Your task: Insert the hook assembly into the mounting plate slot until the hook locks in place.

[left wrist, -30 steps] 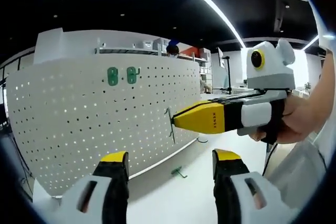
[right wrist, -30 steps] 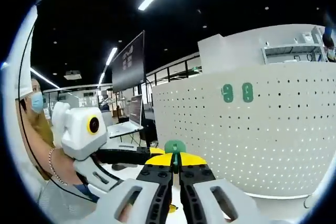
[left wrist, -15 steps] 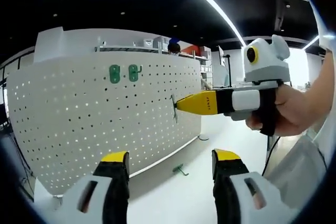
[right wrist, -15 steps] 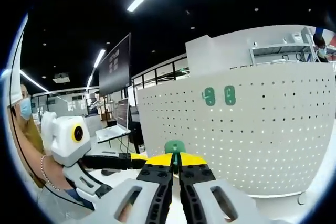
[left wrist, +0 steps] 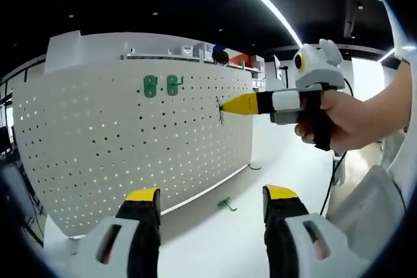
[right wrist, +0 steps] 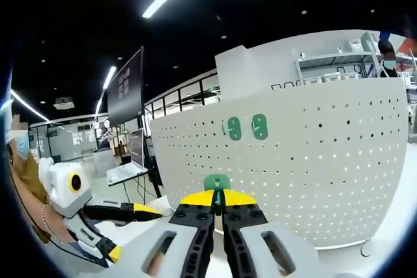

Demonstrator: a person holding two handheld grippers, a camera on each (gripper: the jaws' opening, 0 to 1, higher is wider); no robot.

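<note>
Right gripper [left wrist: 225, 105], jaws pinched on green hook [left wrist: 221, 112], tip at pegboard [left wrist: 117, 154] face, centre-right of the left gripper view; hook's long axis vertical. Left gripper [left wrist: 212, 194], jaws spread, empty, lower frame. Spare hook [left wrist: 225, 204] on tabletop [left wrist: 241, 239].

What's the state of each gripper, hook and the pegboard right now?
right gripper: shut on a green hook, tip held up near the pegboard.
green hook: clamped between the right jaws.
left gripper: open, holding nothing.
pegboard: upright on the table.
two mounted green hooks: side by side near the pegboard's top.
loose green hook: lying on the table.
</note>
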